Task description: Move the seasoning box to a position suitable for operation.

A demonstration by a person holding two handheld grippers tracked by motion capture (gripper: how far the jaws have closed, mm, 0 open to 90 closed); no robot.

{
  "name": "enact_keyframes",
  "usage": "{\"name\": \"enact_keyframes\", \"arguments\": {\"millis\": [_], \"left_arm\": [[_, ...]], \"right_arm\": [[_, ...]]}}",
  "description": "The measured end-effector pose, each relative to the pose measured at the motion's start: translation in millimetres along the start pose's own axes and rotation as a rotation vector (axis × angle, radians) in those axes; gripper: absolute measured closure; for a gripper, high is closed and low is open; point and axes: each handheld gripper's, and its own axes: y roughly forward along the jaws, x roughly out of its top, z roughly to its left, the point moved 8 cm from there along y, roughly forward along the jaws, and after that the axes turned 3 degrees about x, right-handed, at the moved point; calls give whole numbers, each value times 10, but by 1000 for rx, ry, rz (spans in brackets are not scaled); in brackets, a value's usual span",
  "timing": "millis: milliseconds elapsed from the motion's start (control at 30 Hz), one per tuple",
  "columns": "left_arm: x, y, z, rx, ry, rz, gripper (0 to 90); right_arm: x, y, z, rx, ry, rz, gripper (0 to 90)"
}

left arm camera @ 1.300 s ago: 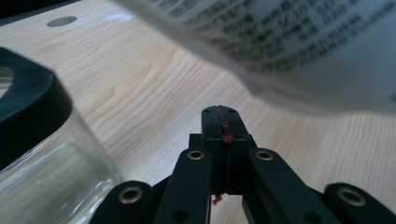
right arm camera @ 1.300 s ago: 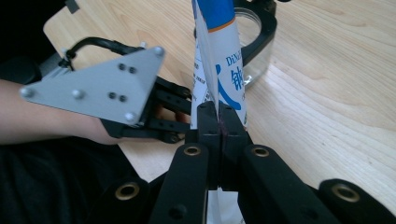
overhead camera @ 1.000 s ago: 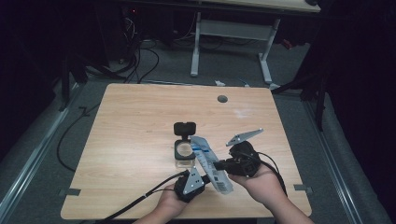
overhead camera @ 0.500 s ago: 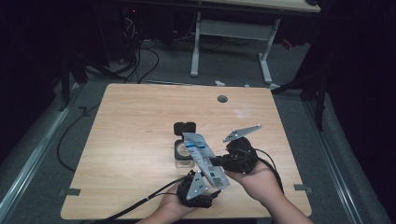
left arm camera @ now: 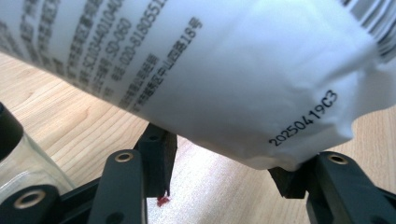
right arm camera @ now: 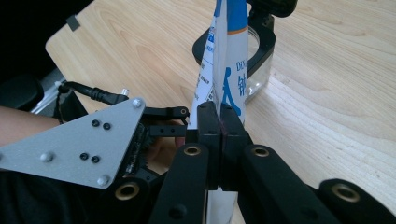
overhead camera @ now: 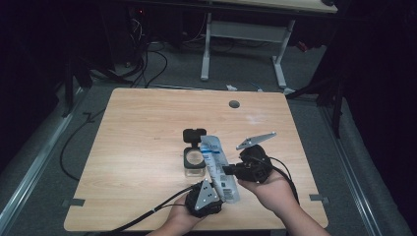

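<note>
Room: dark, with cables on the grey floor and a white-legged desk behind the table (overhead camera: 147, 128), a pale wood top with a round grey plug near its far edge.
Right gripper (right arm camera: 219, 114): jaws pressed flat together on the pouch (right arm camera: 224, 70), pinching its thin edge; in the high view this gripper (overhead camera: 231, 170) sits in the person's right hand at the near right of the table, its grey plate pointing up and away.
Left gripper (left arm camera: 224, 179): jaws stand apart and have just been closing in; the near end of the pouch (left arm camera: 210, 79) lies between them, its corner resting against the right pad, the left pad just clear of it as far as can be seen.
Left gripper, high view (overhead camera: 211, 189): at the table's near edge, cable trailing off to the left.
Pouch (overhead camera: 219, 164): white and blue, printed, held above the table, slanting from the left gripper up towards the jar.
Jar (overhead camera: 194, 160): clear glass, just beyond the pouch, its black lid hinged open and standing behind it.
</note>
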Motion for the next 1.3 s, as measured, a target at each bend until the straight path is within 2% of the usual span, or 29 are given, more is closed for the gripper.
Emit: {"name": "enact_keyframes", "arguments": {"millis": [100, 233, 667, 800, 1033, 1300], "left_arm": [[15, -27, -32, -9, -1, 1, 516], [28, -69, -51, -2, 1, -4, 569], [-28, -153, -68, 25, 0, 35, 598], [2, -202, -81, 30, -5, 29, 604], [40, -237, -60, 60, -17, 17, 610], [66, -232, 17, 73, -42, 21, 610]], "right_arm": [[3, 0, 6, -6, -9, 6, 900], [20, -10, -1, -23, -24, 12, 900], [45, 105, -53, -52, -60, 62, 900], [84, 134, -55, -56, -70, 75, 900], [171, 179, -47, -70, -95, 96, 900], [278, 246, -67, -100, -121, 119, 900]]}}
